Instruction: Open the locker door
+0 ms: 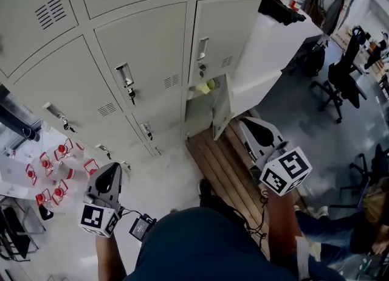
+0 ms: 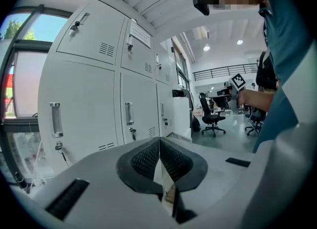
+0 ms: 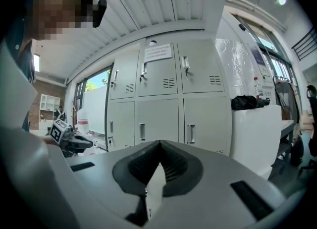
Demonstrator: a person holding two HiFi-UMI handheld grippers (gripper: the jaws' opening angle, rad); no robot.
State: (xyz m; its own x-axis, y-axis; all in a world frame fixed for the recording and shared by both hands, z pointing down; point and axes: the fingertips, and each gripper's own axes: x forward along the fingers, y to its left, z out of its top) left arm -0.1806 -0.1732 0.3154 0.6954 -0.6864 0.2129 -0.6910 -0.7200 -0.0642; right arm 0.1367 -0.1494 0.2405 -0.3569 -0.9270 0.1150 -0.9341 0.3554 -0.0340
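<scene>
A bank of grey lockers (image 1: 140, 61) fills the head view. The door (image 1: 222, 111) of the bottom locker in the right column stands ajar, and something yellow (image 1: 207, 85) shows at the top of that compartment. My right gripper (image 1: 247, 123) hangs level just right of this door, apart from it, jaws shut and empty (image 3: 159, 143). My left gripper (image 1: 113, 166) is at the lower left, facing closed lockers (image 2: 130, 119), with its pads shut together on nothing (image 2: 159, 141).
A wooden slatted bench (image 1: 222, 164) runs below the open locker. A white cabinet (image 1: 273, 48) with a black bag (image 1: 281, 9) on it stands right of the lockers. Office chairs (image 1: 340, 82) are farther right. Red-topped items (image 1: 51, 170) lie at the left.
</scene>
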